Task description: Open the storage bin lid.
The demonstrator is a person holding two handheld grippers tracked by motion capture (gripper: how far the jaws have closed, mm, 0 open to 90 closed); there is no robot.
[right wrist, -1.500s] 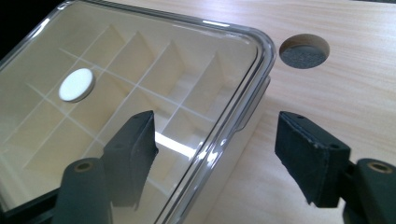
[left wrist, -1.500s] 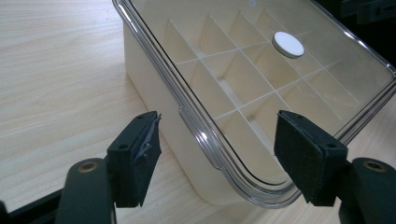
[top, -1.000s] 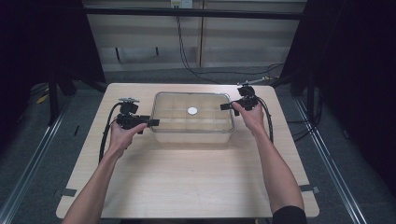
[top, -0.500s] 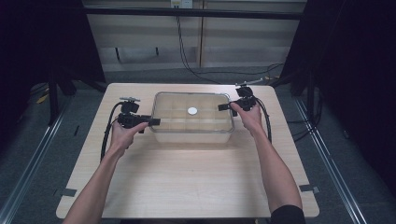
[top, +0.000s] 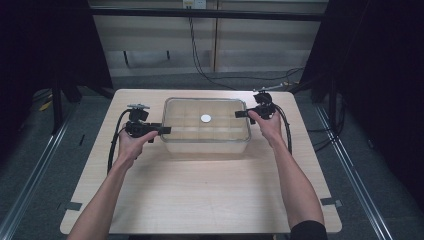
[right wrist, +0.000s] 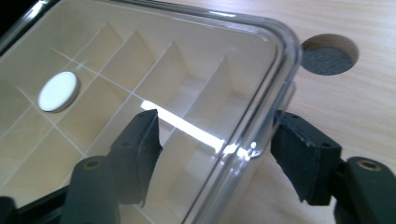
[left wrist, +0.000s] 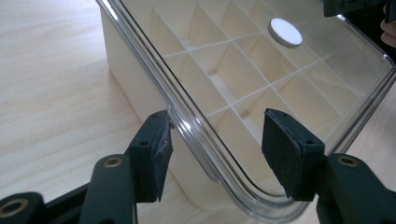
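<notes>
Both forearms reached far from the near edge, the left gripper [top: 161, 130] and right gripper [top: 241, 114] at opposite ends of the clear box [top: 205, 140] mid-table [top: 200, 200], its long axis left-right. Their jaws had just been closing, straddling the lid rim [left wrist: 187, 135], ungripped. The right gripper view showed a table hole [right wrist: 329, 56].

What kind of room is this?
Probably a lab or recording workshop: a bare wooden table stands between dark curtains, with cables on the grey floor and metal rails alongside.
</notes>
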